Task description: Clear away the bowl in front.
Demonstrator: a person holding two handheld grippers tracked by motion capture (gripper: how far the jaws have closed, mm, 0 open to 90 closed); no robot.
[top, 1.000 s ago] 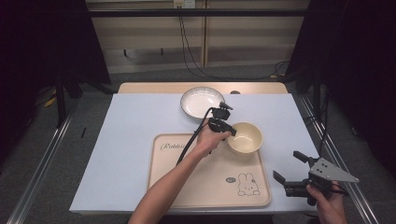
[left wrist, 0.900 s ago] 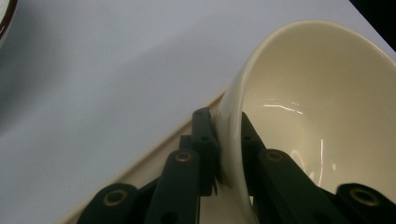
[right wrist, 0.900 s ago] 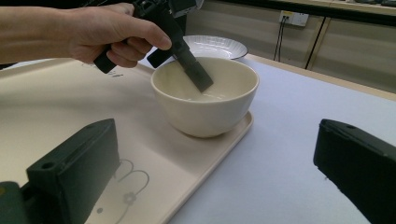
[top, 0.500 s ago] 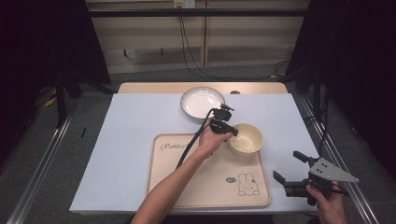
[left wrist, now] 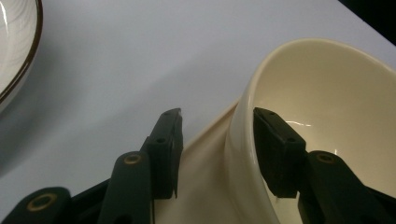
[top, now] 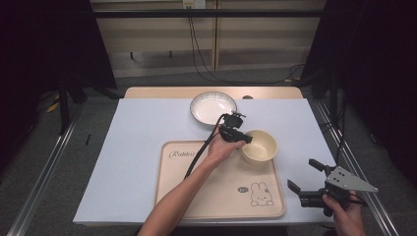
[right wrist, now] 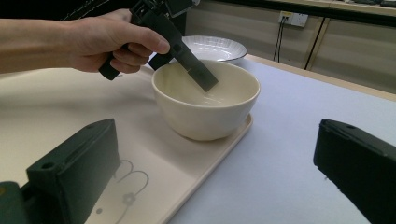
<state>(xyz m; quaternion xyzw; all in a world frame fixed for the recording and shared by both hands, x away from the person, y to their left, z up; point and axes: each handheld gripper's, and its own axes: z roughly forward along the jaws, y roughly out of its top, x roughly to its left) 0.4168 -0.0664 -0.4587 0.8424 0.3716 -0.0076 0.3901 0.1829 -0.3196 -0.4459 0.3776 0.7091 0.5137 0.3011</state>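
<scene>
Straddling the near rim of the cream bowl (top: 259, 145), the left gripper (top: 240, 135) has edged rightward since a second ago — one jaw inside, one outside, spread and seemingly not yet pinching. Glossy and empty, the bowl sits at the tray's (top: 216, 196) far right corner. The right gripper (top: 311, 184) idles, jaws released, beside the tray — open surface (top: 137, 142) lies left.

Cream bowl (top: 259, 146): glossy, smooth ceramic look. Tray (top: 216, 191): matt plastic. Left tool (left wrist: 217, 140): matt black plastic.
</scene>
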